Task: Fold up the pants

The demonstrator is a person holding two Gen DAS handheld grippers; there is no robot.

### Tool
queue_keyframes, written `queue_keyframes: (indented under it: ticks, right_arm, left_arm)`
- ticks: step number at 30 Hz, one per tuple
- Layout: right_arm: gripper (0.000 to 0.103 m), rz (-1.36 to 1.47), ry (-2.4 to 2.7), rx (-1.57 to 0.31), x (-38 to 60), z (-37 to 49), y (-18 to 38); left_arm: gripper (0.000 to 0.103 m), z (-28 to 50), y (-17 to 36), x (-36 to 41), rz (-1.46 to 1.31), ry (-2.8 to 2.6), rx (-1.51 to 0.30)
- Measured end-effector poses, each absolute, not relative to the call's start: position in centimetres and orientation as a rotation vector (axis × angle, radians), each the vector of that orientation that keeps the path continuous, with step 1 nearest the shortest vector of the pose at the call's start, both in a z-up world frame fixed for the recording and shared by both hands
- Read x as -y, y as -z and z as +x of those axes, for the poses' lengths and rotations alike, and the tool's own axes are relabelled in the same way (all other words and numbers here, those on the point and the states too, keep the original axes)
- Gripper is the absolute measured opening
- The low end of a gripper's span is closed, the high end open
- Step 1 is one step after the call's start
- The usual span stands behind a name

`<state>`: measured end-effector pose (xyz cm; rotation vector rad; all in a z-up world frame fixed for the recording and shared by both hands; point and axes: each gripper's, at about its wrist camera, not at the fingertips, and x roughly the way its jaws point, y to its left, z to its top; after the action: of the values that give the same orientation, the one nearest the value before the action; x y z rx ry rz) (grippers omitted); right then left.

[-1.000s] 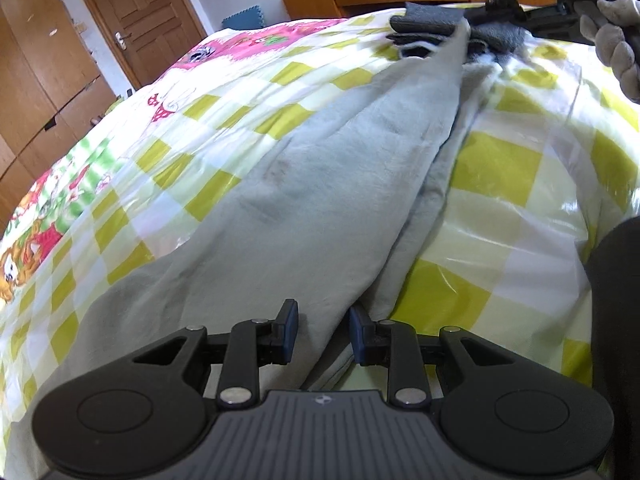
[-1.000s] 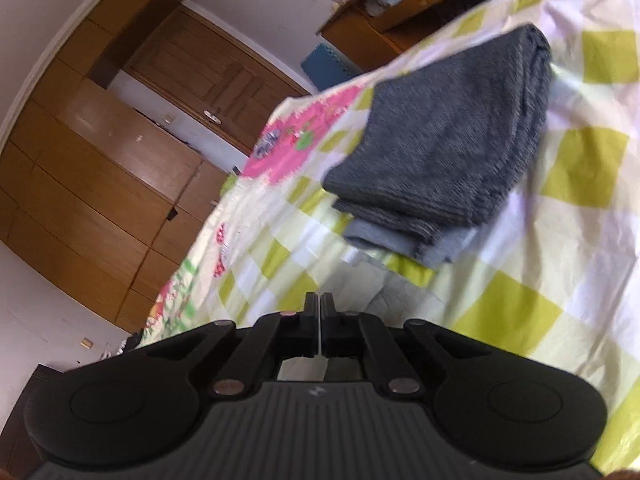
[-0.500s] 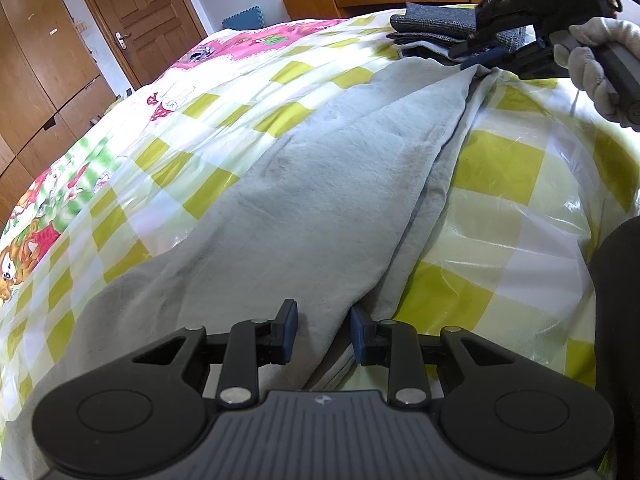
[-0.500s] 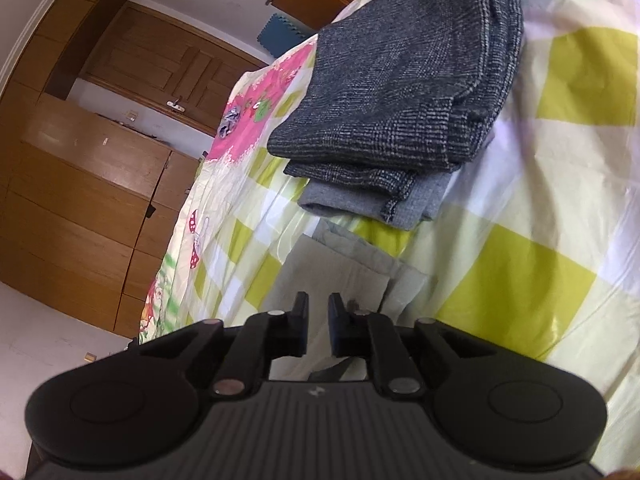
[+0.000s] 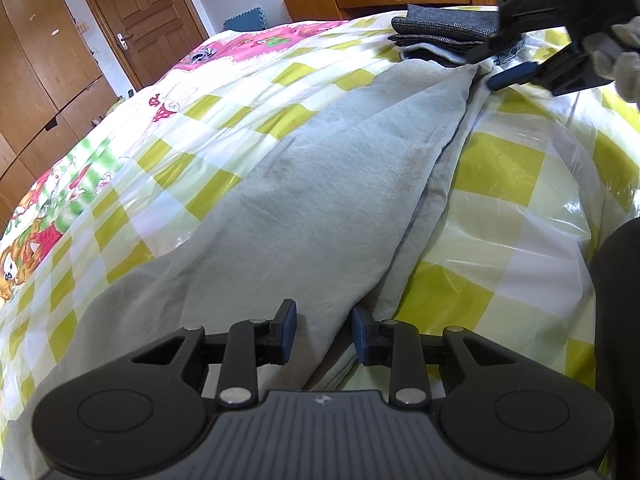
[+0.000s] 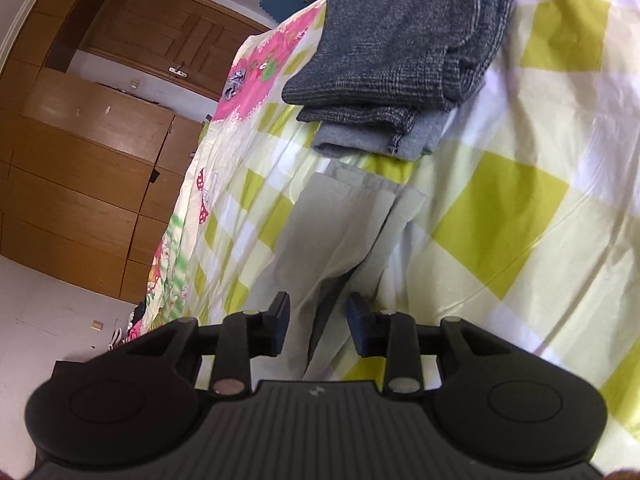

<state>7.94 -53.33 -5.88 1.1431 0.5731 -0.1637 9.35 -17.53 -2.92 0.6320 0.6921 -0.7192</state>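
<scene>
Left wrist view: pale grey pants (image 5: 320, 208) lie lengthwise on a bed (image 5: 516, 184) with a yellow-checked cover, legs stacked one on the other. The left gripper (image 5: 322, 330) sits with jaws parted around a fabric ridge at the near end, as it did a second ago, gripping nothing. At the far end the right gripper (image 5: 496, 68) has opened and let the hems drop beside a pile of folded dark clothes (image 5: 444, 28). Right wrist view: the right gripper (image 6: 318, 322), pinched shut a second ago, now has its jaws apart above the flat hems (image 6: 352, 200). Judging by this, the legs are laid out and the crosswise fold comes next.
</scene>
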Motion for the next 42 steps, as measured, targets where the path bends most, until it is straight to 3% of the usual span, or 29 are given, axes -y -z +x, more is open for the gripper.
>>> queue_keyframes:
  ticks: [18, 19, 20, 21, 23, 29, 35, 36, 38, 42]
  right_arm:
    - [0.037, 1.065, 0.162, -0.593, 53.2, 10.8, 5.1]
    - [0.033, 1.062, 0.166, -0.595, 53.2, 11.2, 5.4]
    - [0.012, 1.068, 0.172, -0.594, 53.3, 11.4, 5.8]
    - [0.003, 1.088, 0.176, -0.594, 53.6, 11.6, 6.3]
    - [0.003, 1.133, 0.159, -0.56, 54.1, 11.0, 6.4]
    - [0.003, 1.032, 0.11, -0.393, 54.1, 7.2, 1.3]
    - [0.008, 1.03, 0.231, -0.604, 54.9, 8.2, 5.6]
    - [0.01, 1.055, 0.233, -0.57, 55.0, 7.4, 5.6]
    - [0.027, 1.087, 0.242, -0.516, 55.4, 6.0, 5.4]
    - [0.03, 1.042, 0.261, -0.528, 55.4, 5.0, 5.1]
  left_arm:
    - [0.048, 9.7, 3.0, 17.5, 0.62, 0.719, -0.693]
    - [0.048, 9.7, 3.1, 17.5, 0.622, 0.719, -0.693]
    - [0.048, 9.7, 3.1, 17.5, 0.625, 0.72, -0.692]
    - [0.048, 9.7, 3.0, 17.6, 0.629, 0.722, -0.691]
    - [0.048, 9.8, 2.9, 17.7, 0.632, 0.724, -0.692]
    - [0.048, 9.4, 1.7, 17.3, 0.575, 0.757, -0.676]
    - [0.049, 8.9, 3.4, 18.2, 0.624, 0.756, -0.685]
    - [0.049, 9.0, 3.2, 18.1, 0.613, 0.755, -0.691]
    - [0.05, 9.2, 3.1, 17.9, 0.607, 0.758, -0.697]
    - [0.051, 9.4, 3.2, 17.9, 0.617, 0.754, -0.691]
